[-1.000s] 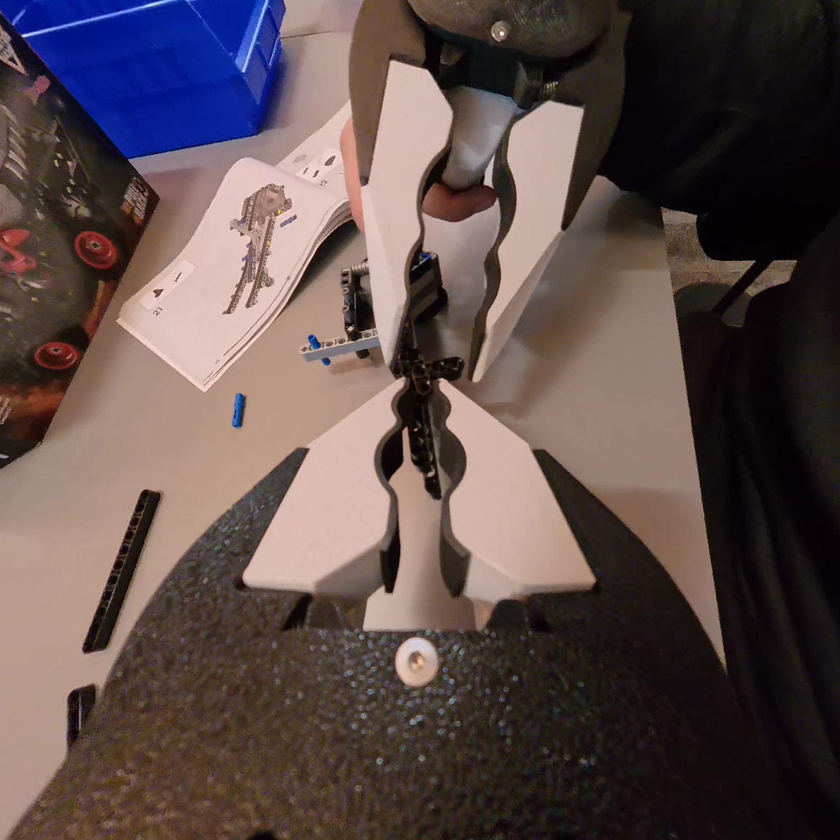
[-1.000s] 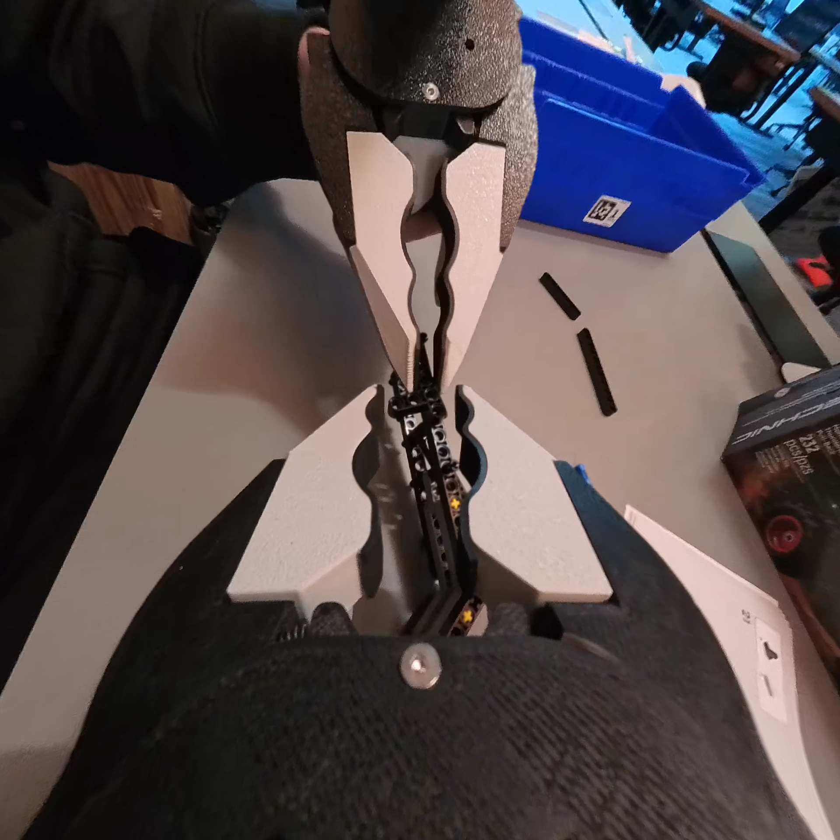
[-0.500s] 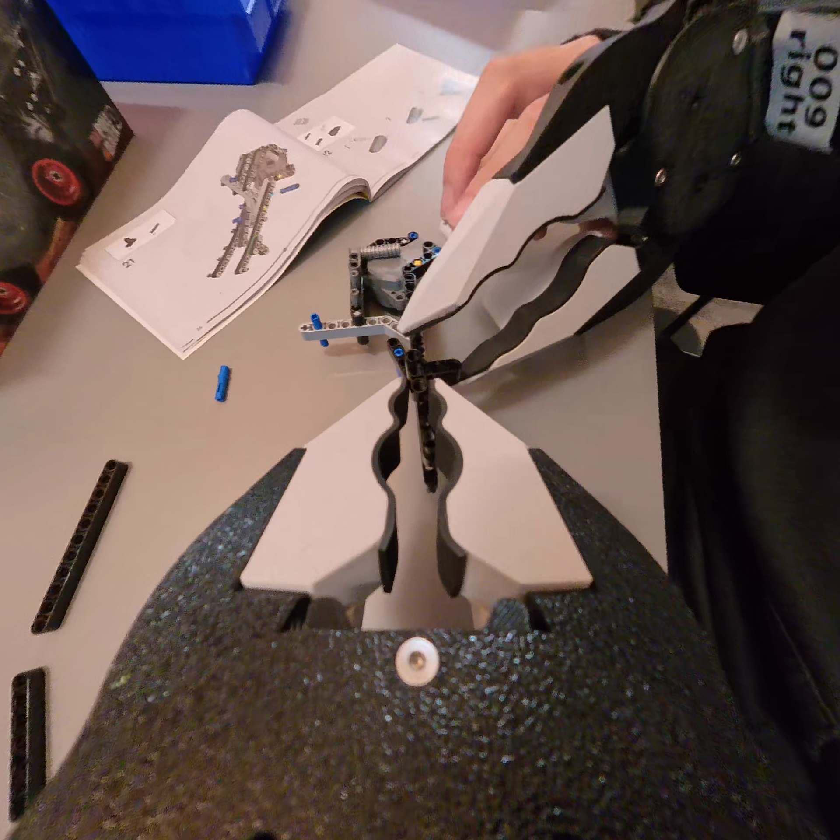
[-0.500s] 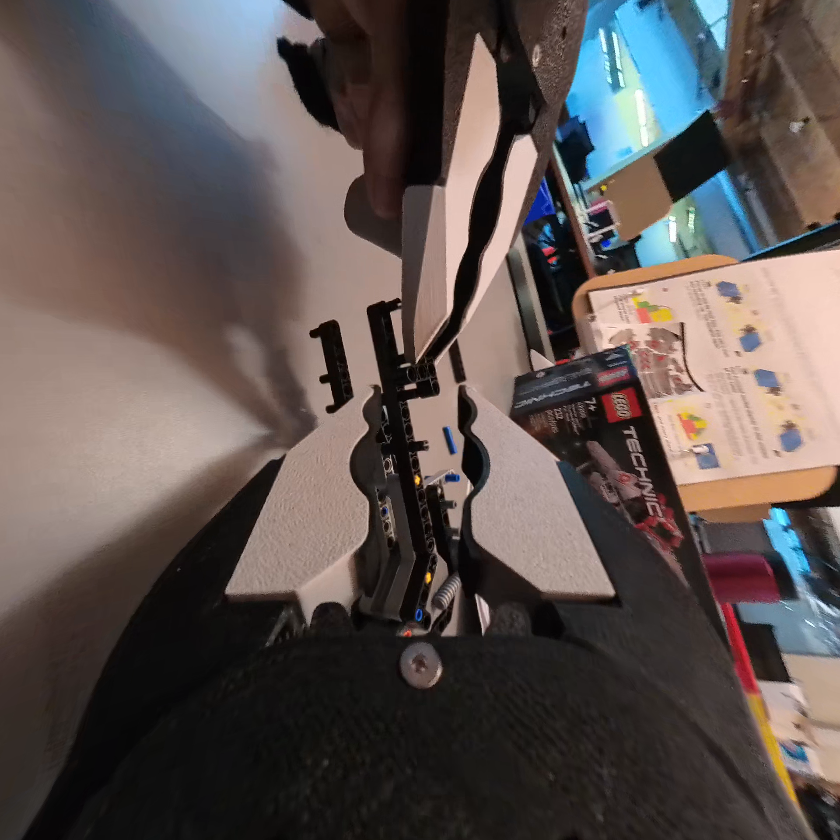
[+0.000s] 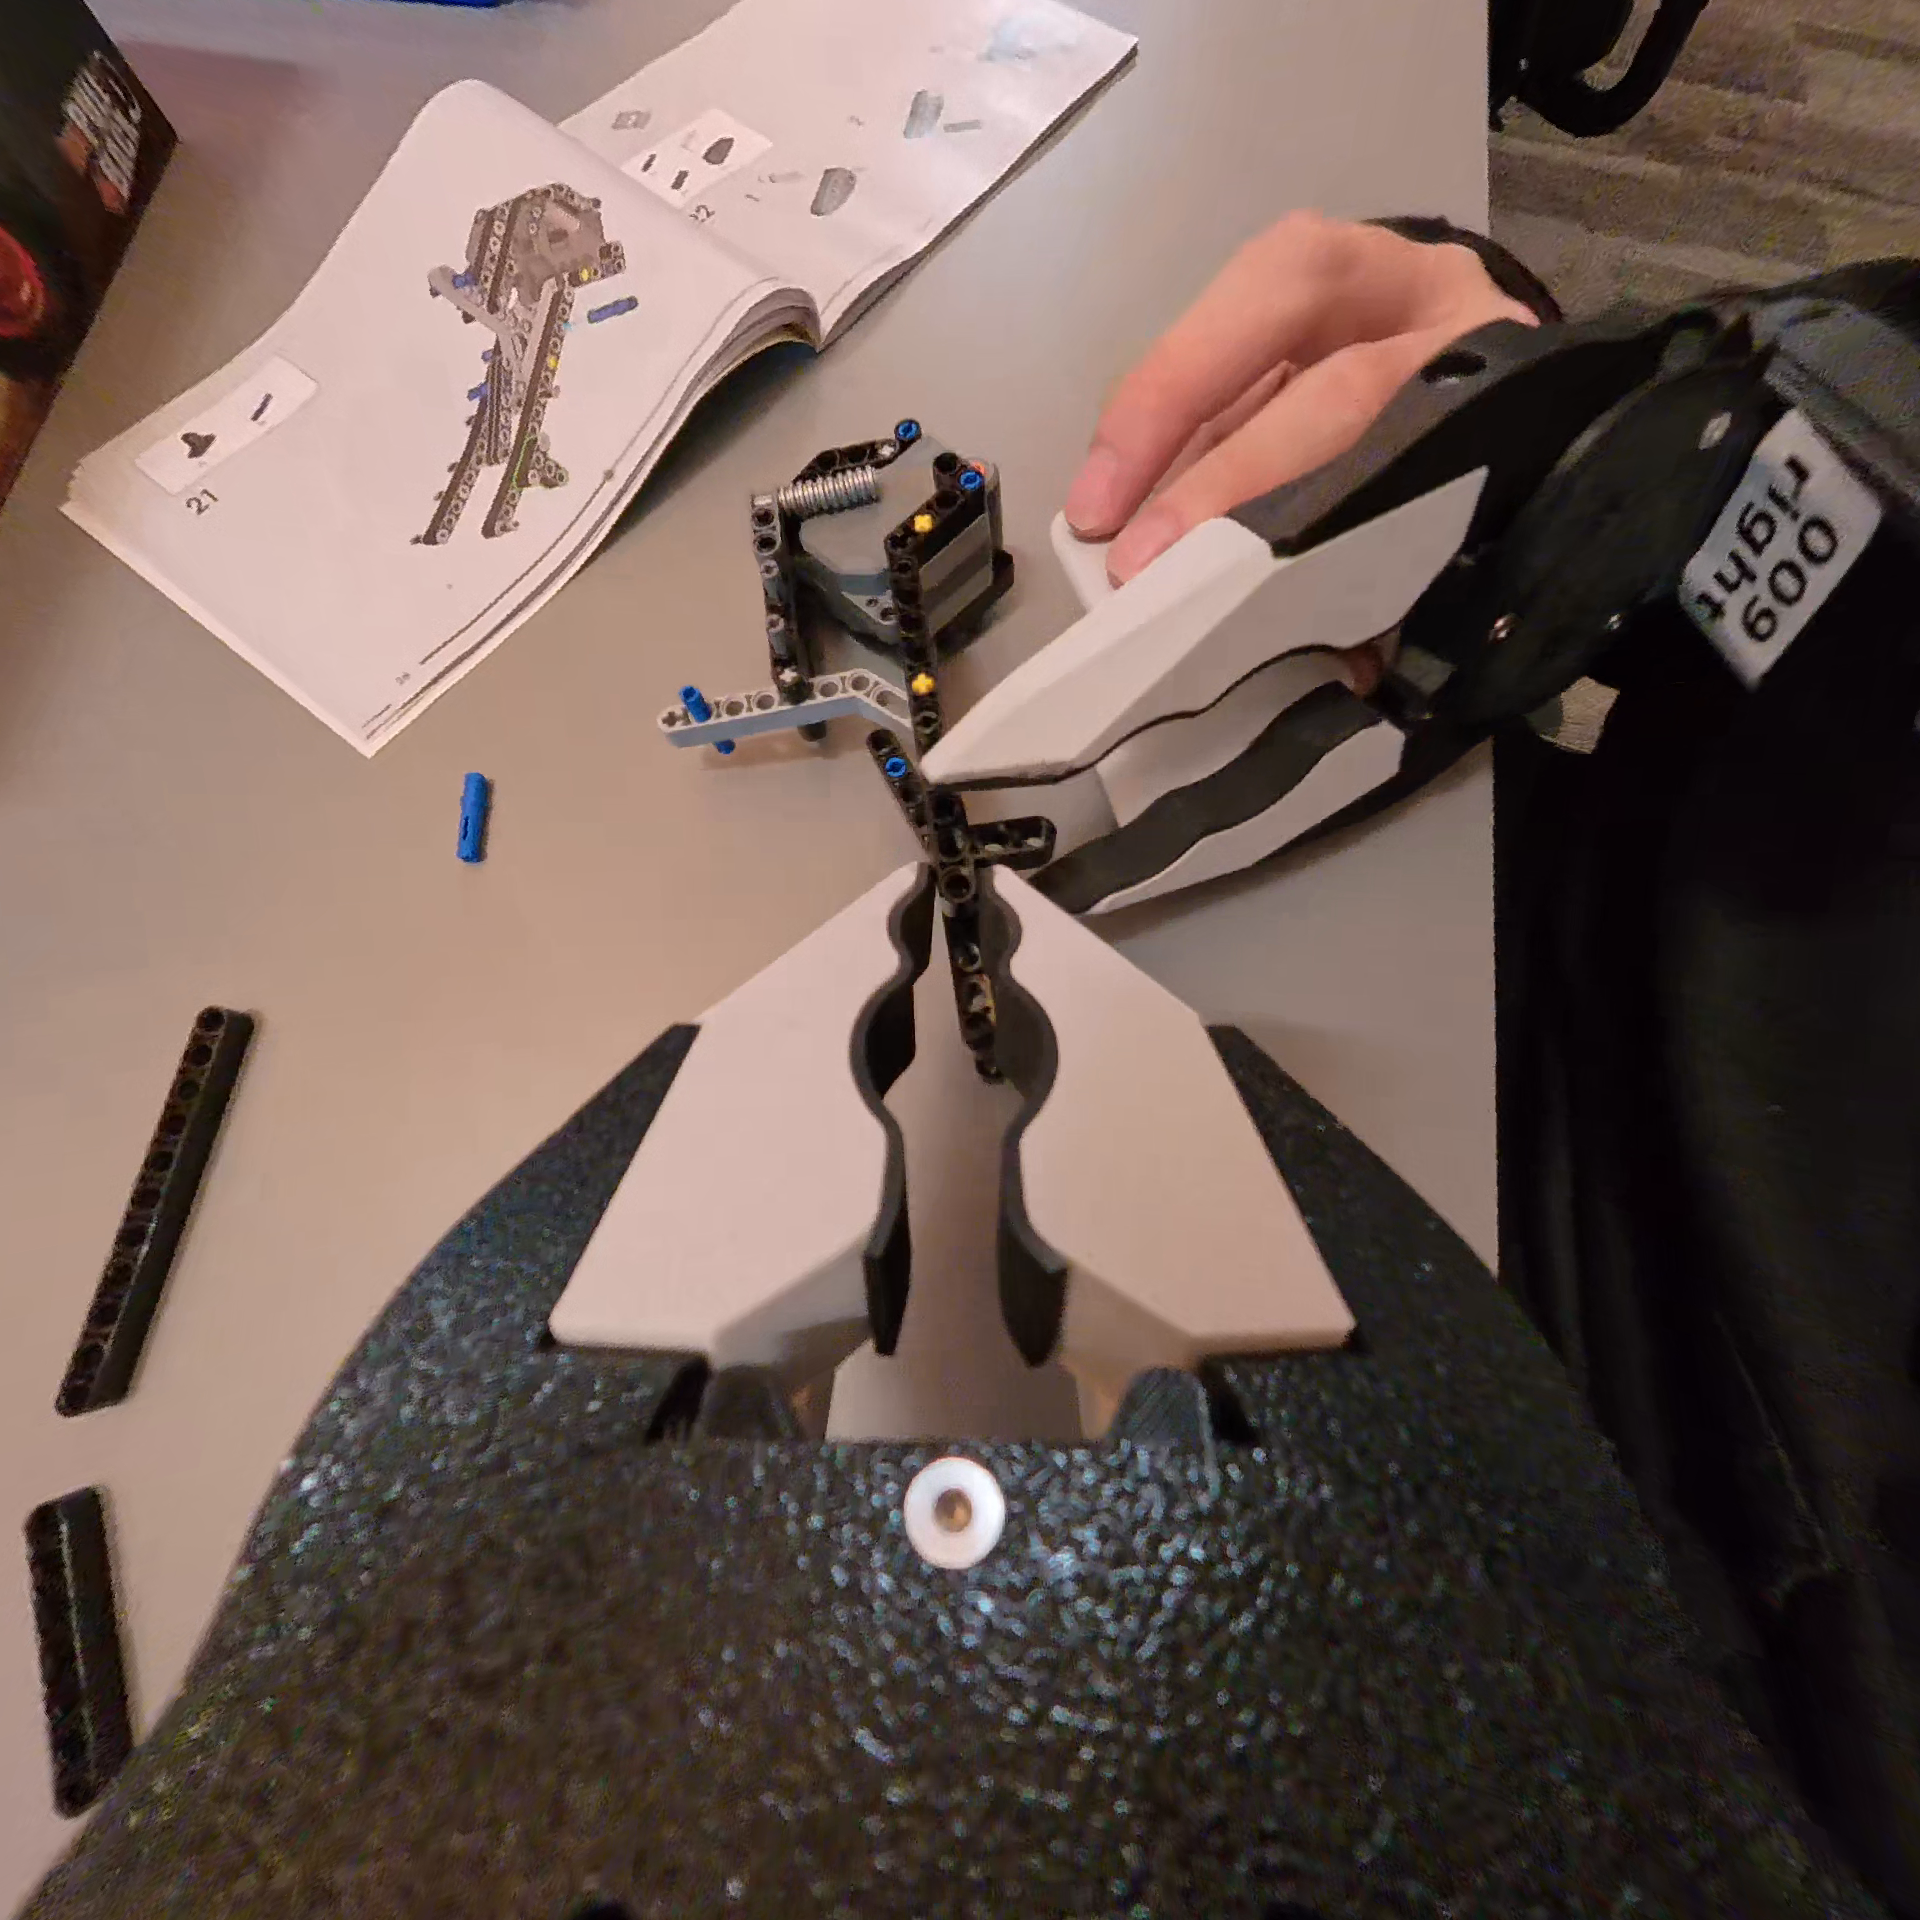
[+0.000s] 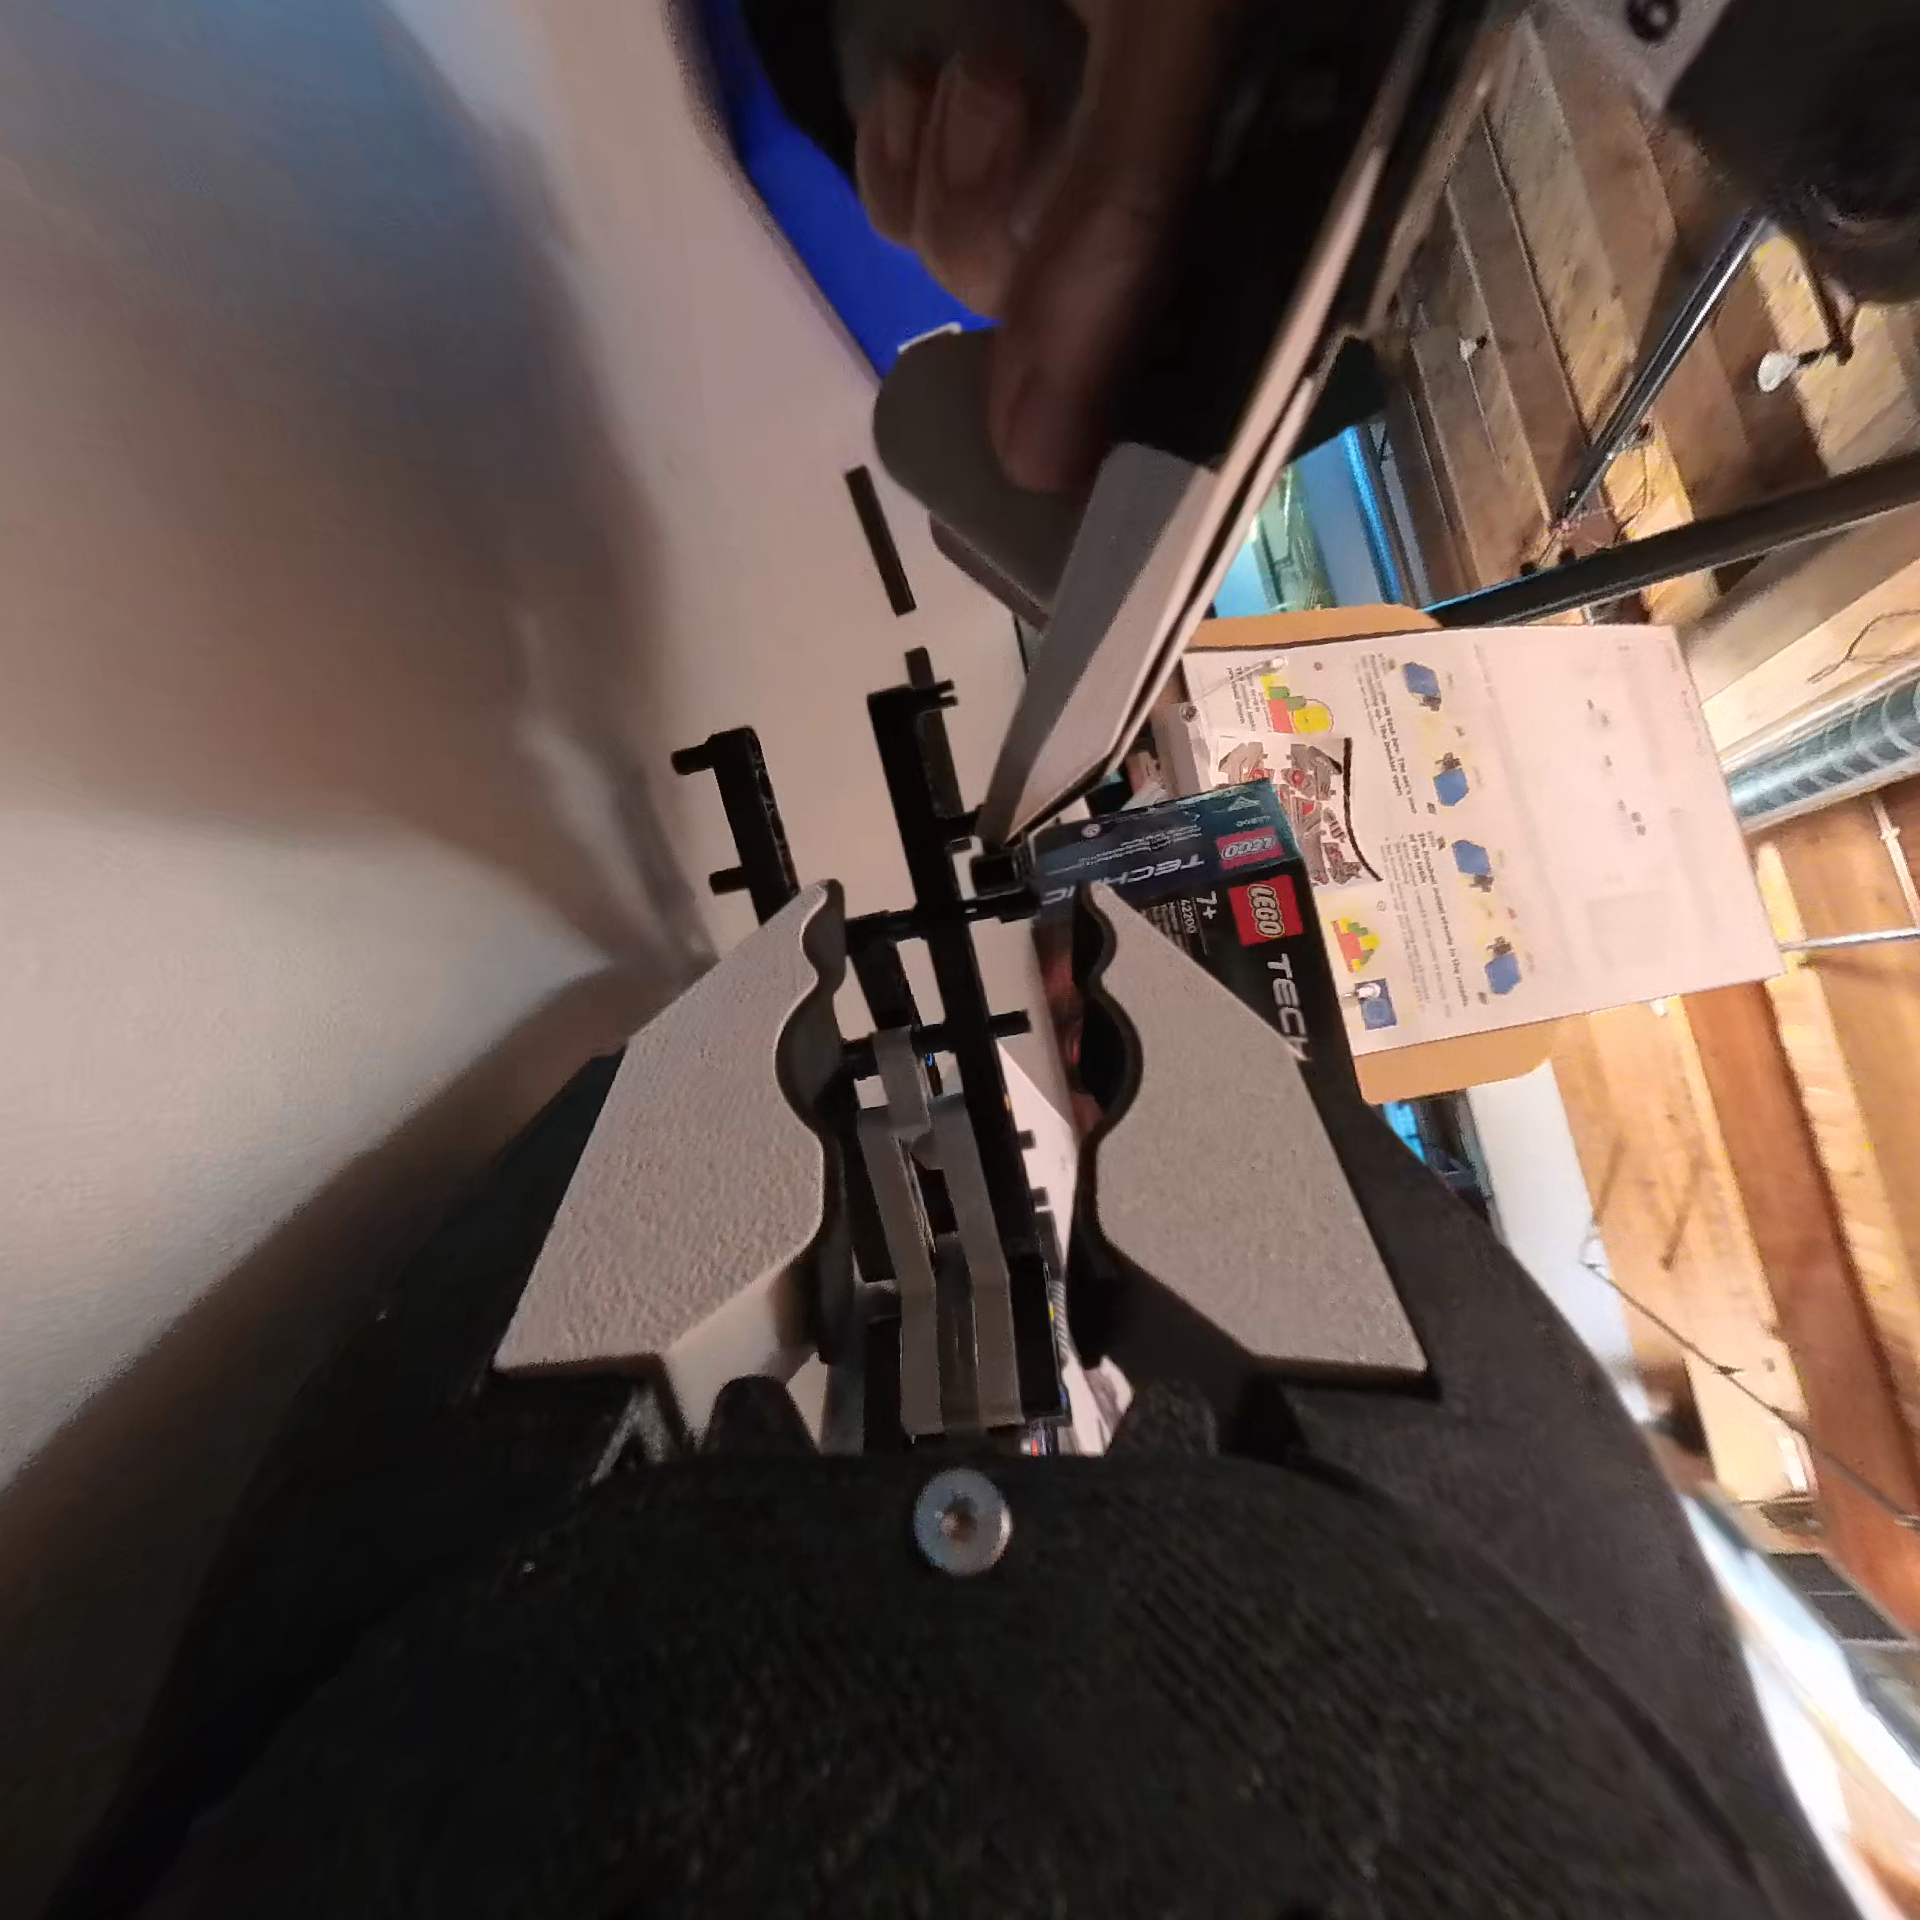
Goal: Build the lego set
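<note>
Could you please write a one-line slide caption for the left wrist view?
Left gripper pinches a black cross-shaped beam while the open right gripper nears it, beside the instruction booklet.

Around the half-built lego frame (image 5: 878, 613) the table (image 5: 312, 914) is crowded. The open manual (image 5: 436, 312) lies just behind it, and a blue pin (image 5: 473, 816) beside it on the left. The right gripper (image 5: 997, 831) blocks its right side. Two black beams (image 5: 156, 1210) lie well apart to the left, with bare table between. Its near side is probably closed off by the left gripper (image 5: 951, 883).
</note>
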Demonstrator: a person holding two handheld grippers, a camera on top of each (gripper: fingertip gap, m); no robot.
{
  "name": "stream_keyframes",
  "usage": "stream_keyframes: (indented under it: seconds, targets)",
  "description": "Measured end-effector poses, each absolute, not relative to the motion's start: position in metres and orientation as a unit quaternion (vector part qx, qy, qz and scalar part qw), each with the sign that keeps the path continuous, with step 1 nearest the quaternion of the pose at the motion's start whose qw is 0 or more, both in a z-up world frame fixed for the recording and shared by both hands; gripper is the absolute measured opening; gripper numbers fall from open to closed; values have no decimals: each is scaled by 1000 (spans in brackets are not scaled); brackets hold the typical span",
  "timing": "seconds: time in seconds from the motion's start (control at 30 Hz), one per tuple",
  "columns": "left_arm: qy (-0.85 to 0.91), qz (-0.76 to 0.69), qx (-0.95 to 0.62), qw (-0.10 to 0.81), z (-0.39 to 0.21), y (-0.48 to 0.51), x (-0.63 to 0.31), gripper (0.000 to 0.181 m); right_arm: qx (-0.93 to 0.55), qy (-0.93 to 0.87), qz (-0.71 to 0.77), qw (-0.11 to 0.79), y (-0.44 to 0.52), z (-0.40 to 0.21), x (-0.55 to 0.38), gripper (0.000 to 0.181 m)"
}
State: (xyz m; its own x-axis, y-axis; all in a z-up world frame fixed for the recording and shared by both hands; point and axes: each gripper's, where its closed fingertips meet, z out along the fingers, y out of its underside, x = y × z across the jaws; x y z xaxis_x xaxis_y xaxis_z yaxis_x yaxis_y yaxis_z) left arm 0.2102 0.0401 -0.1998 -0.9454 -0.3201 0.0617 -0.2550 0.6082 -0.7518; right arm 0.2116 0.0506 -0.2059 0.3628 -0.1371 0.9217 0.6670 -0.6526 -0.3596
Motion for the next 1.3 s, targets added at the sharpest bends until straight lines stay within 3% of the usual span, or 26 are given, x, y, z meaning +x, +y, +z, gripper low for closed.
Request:
stream_keyframes:
  seconds: [0.37, 0.87, 0.93, 1.03, 1.2, 1.3]
  targets:
    - [876, -437, -202, -13, -205, 40, 211, 6, -730, -201, -552, 349, 57, -215, 217, 38]
    - [882, -422, -208, 15, -207, 37, 209, 6, -693, -234, -609, 306, 59, -208, 215, 21]
    - [884, -421, -201, 22, -208, 37, 209, 13, -697, -230, -604, 309, 59, -208, 215, 21]
    - [891, -406, -187, 79, -211, 44, 219, 29, -699, -229, -600, 314, 59, -208, 215, 21]
    - [876, -433, -87, 193, -199, 42, 211, 38, -699, -231, -598, 316, 59, -208, 216, 21]
    - [858, -407, -12, 315, -199, 46, 208, 49, -700, -232, -598, 313, 58, -208, 217, 21]
